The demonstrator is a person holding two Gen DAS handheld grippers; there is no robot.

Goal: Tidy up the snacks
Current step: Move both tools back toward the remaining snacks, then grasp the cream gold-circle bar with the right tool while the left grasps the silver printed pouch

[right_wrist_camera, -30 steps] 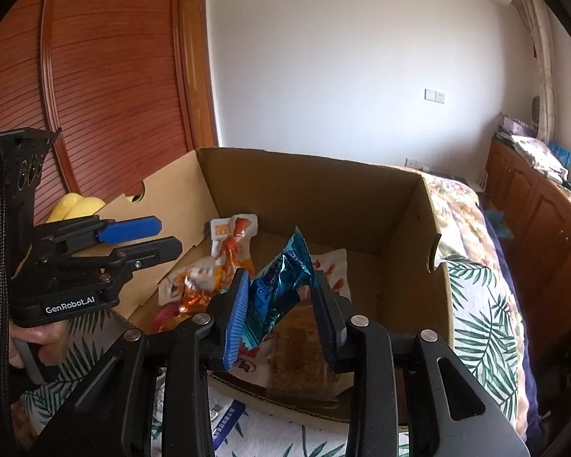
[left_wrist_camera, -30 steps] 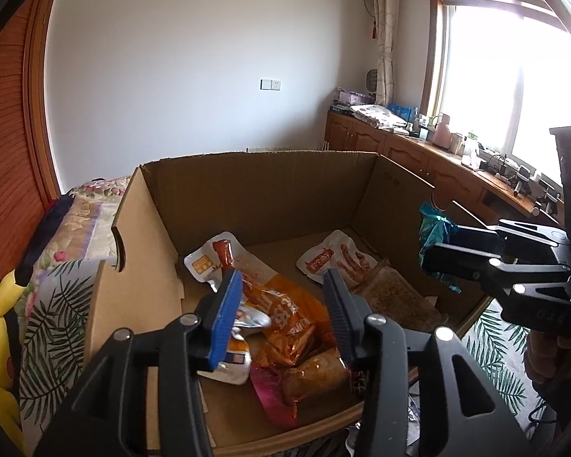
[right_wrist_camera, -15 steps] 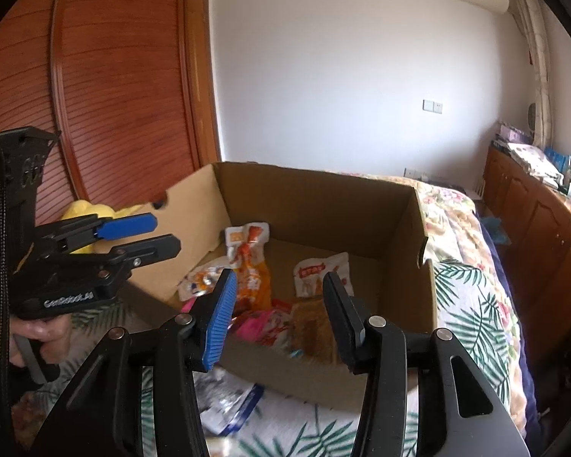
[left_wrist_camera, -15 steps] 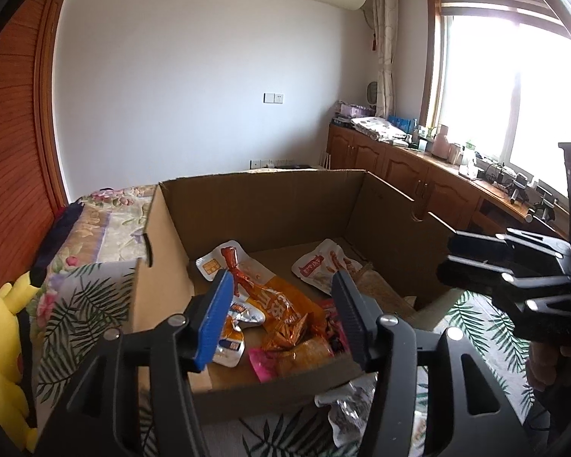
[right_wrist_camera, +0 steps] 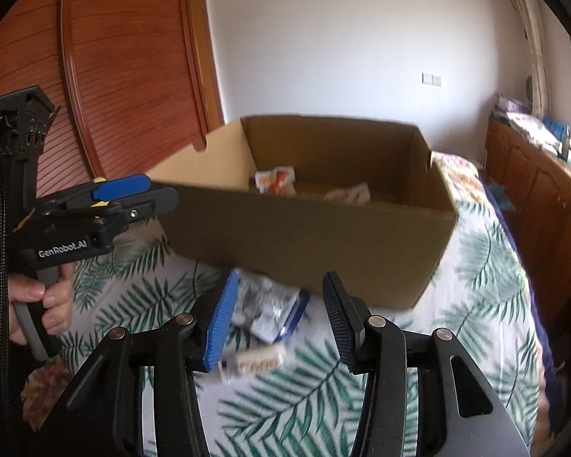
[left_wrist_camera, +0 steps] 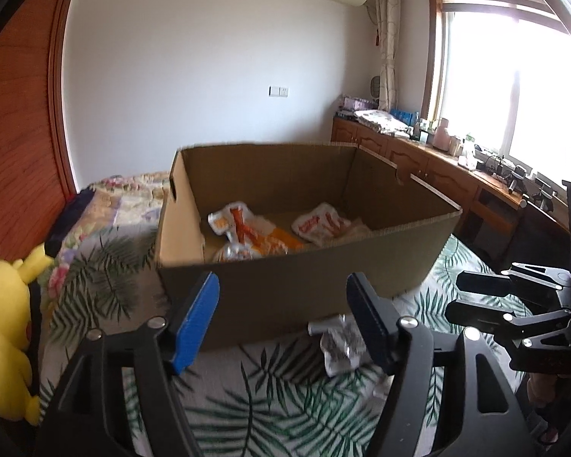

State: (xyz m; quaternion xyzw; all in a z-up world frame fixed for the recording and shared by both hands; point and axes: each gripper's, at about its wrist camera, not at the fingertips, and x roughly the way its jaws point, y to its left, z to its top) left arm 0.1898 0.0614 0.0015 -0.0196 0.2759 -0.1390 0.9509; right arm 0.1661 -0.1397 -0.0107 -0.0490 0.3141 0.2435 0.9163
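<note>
Before one box (right_wrist_camera: 304, 236): two loose packets (right_wrist_camera: 274, 308), (right_wrist_camera: 259, 361).

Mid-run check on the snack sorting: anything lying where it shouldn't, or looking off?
Yes. A crumpled silver packet and a small pale packet lie loose on the leaf-print bedspread, outside the cardboard box that holds the other snacks. Both the left tool and the right tool are empty.
</note>
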